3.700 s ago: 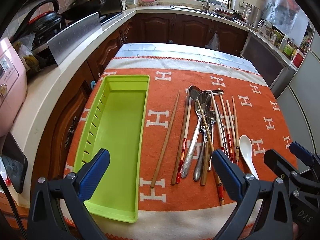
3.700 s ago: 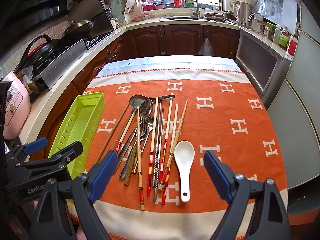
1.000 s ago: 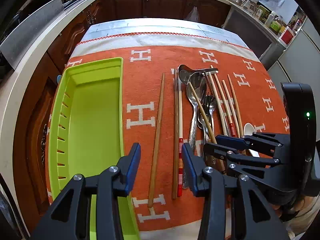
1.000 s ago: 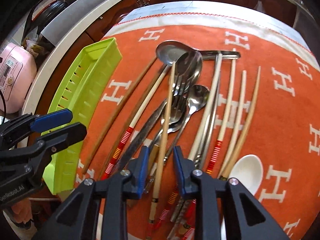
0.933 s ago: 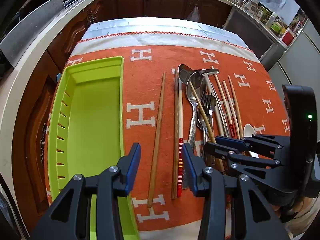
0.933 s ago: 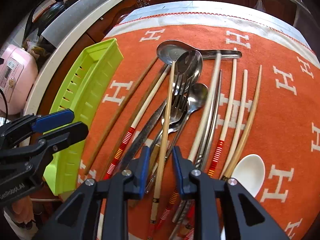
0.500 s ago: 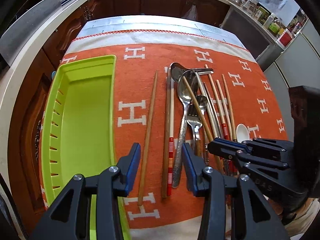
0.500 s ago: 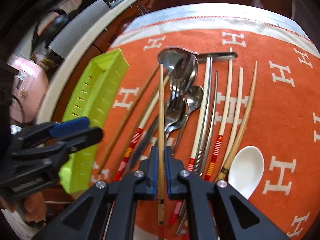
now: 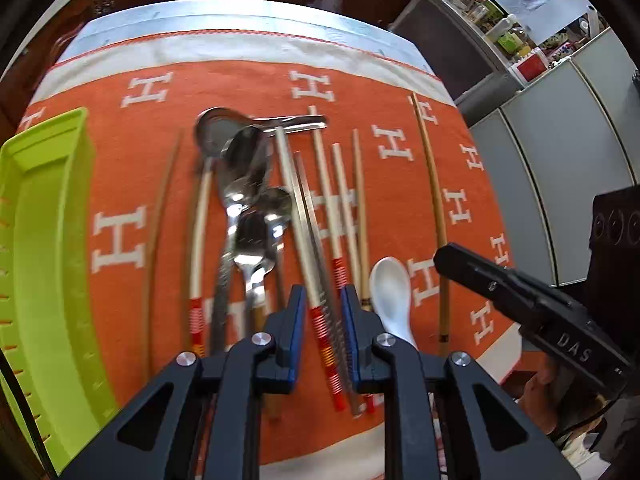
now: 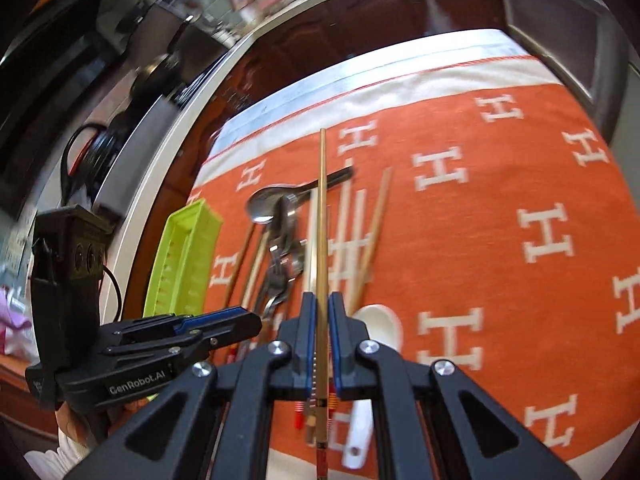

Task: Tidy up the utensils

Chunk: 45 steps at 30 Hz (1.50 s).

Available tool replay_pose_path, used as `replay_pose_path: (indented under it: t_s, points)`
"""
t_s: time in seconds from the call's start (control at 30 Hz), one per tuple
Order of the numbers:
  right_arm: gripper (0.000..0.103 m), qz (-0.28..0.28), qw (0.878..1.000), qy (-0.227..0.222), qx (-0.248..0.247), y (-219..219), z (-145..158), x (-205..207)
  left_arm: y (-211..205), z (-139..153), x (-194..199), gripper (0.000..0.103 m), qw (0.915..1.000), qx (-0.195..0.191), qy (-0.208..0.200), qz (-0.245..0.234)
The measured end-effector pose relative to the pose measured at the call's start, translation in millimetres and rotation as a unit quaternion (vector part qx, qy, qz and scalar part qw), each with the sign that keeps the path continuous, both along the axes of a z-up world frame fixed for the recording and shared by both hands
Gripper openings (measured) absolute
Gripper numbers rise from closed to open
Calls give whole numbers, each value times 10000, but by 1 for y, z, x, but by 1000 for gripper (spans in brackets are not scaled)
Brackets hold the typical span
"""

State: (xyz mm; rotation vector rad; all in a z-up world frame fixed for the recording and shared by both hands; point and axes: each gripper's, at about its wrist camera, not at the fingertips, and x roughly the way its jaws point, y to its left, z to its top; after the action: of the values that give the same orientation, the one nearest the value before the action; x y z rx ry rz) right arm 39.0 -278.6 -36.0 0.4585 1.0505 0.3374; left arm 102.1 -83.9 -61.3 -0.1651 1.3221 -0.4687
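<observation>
My right gripper (image 10: 319, 312) is shut on a bamboo chopstick (image 10: 322, 216) and holds it lifted above the pile; it also shows in the left wrist view (image 9: 434, 208). My left gripper (image 9: 323, 312) is open, low over the cloth, its jaws on either side of a cream chopstick with a red-striped end (image 9: 304, 240) and metal chopsticks beside it. Metal spoons and forks (image 9: 248, 208) lie heaped left of it, a white ceramic spoon (image 9: 391, 292) to the right. The lime green tray (image 9: 40, 248) sits at the left, empty as far as I see.
An orange cloth with white H marks (image 9: 400, 148) covers the table. More chopsticks (image 9: 160, 216) lie between heap and tray. Kitchen counter with a pan (image 10: 156, 68) runs along the left; grey cabinets (image 9: 560, 160) stand right of the table.
My right gripper has lifted the bamboo chopstick off the pile and swung right. My left gripper has moved right and down, now straddling the red-striped chopstick, jaws narrower.
</observation>
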Motion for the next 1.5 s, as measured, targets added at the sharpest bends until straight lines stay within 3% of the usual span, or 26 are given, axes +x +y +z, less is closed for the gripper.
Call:
replay_pose_path:
  t_s: [0.17, 0.27, 0.33, 0.67, 1.0, 1.33, 1.5]
  points:
    - [6, -298, 9994, 99, 119, -21, -10, 5, -35, 0, 14, 15, 9995, -43, 83, -310]
    - [6, -370, 9990, 141, 200, -29, -14, 4, -55, -11, 23, 15, 9982, 14, 363, -469]
    - [6, -380, 9989, 137, 225, -34, -16, 2, -61, -18, 28, 10, 9976, 78, 500, -467]
    - [6, -509, 9977, 172, 416, -51, -25, 1, -87, -32, 49, 10, 9963, 449, 541, -485]
    - [6, -534, 9971, 232, 500, -59, -31, 1, -94, -36, 53, 10, 9949, 759, 444, -494]
    - [6, -440, 9973, 291, 504, -53, -33, 3, -95, -47, 53, 10, 9932, 782, 619, -610]
    - [6, -436, 9972, 330, 510, -53, -35, 3, -100, -46, 52, 11, 9936, 822, 484, -611]
